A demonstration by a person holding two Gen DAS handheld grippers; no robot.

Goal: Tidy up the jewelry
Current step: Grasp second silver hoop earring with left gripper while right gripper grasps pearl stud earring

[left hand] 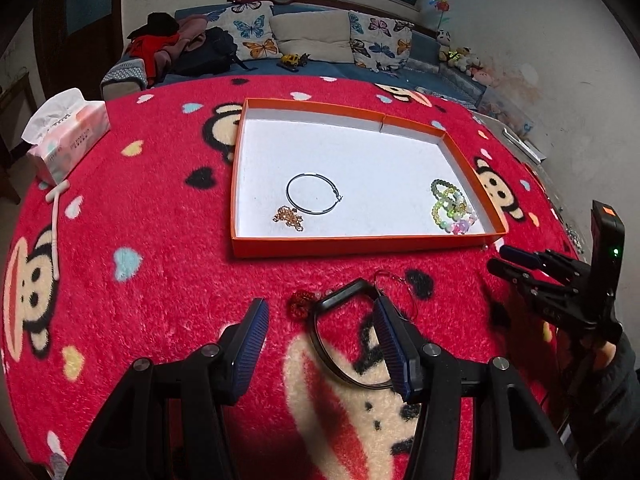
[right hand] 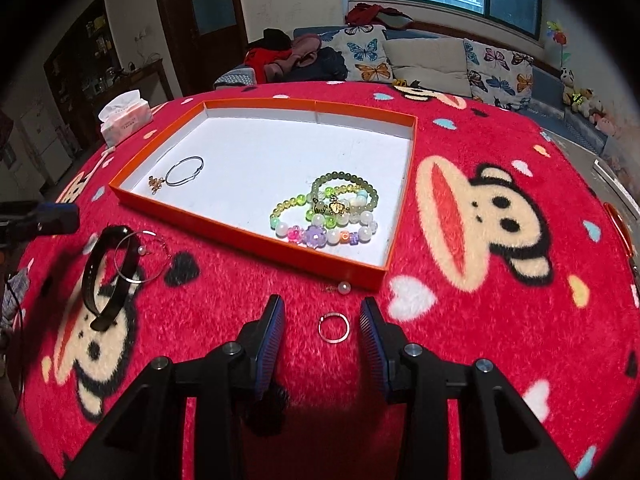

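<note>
lying flat on the red fleece table cover just outside the near wall of the orange tray, the small metal ring sits between the parted, empty pads of the right tool. it looks light, stiff and slippery, sunk in pile, so pinching across its rim seems best. the left tool hangs open over the black bangle, gripping nothing.

Beads and hoop lie in the tray; ring and bangle lie before it.
</note>
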